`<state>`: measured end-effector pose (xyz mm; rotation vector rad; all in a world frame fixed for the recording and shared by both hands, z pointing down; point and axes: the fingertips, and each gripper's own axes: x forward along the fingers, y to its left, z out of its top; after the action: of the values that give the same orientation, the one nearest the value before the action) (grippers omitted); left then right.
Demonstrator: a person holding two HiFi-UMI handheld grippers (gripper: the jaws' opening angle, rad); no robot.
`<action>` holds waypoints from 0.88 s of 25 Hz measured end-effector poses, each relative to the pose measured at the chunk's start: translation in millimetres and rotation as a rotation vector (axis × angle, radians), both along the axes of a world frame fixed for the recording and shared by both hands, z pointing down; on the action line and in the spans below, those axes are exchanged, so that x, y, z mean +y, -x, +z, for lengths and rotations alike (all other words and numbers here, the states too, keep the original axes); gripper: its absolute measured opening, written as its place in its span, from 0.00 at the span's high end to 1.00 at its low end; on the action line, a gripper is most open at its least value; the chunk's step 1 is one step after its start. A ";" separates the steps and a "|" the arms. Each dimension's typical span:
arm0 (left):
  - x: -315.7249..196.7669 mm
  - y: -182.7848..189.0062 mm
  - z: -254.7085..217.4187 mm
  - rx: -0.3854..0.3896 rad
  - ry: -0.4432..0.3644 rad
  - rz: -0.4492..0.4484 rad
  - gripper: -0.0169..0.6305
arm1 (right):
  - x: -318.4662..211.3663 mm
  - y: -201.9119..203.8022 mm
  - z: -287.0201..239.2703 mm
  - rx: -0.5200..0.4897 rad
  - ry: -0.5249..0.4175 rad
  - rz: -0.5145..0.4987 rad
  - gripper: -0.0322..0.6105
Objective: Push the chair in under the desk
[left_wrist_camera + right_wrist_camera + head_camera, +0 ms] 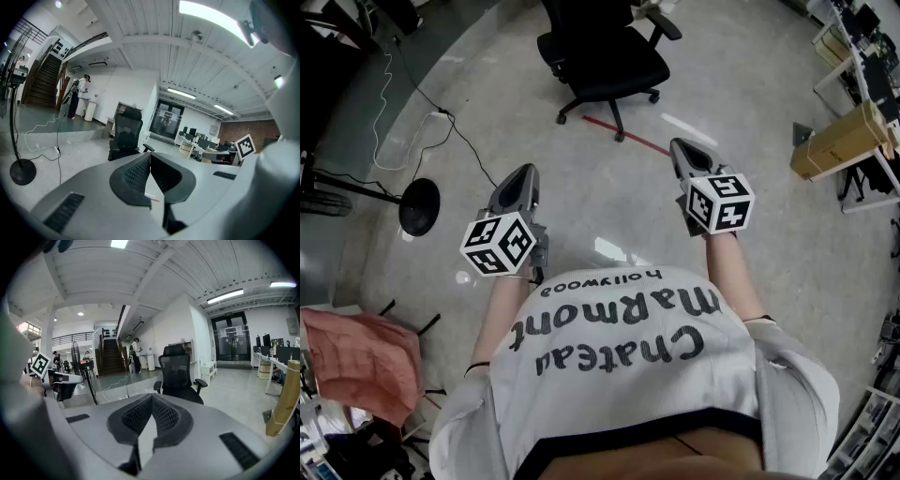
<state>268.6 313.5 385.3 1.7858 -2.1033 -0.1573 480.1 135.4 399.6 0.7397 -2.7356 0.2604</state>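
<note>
You're at the approach: left gripper and right gripper, both clenched empty, hang well apart from the chair on open floor; next, walk up to it.

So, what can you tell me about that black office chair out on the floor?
The black office chair stands upright on the grey floor, in the open. It has a mesh back with a headrest, two armrests, a padded seat and a star base on castors. Only the floor touches it; a red tape strip lies by its base.
</note>
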 end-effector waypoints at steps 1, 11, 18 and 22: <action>-1.7 1.4 -0.6 -0.002 -0.001 -0.002 0.95 | -2.3 0.7 -0.6 0.000 0.000 -0.001 0.94; -26.4 14.7 -2.1 -0.013 -0.020 -0.045 0.95 | -36.1 9.5 1.7 0.013 -0.009 -0.023 0.94; -34.3 37.7 3.1 0.002 -0.020 -0.101 0.95 | -61.3 20.7 19.4 0.014 0.036 -0.019 0.94; -41.0 63.5 11.4 0.018 -0.007 -0.122 0.95 | -72.2 49.6 25.2 0.012 0.060 -0.043 0.94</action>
<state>205.1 272.5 396.7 1.6537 -2.2020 -0.2124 430.5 63.1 424.8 0.6630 -2.7158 0.3260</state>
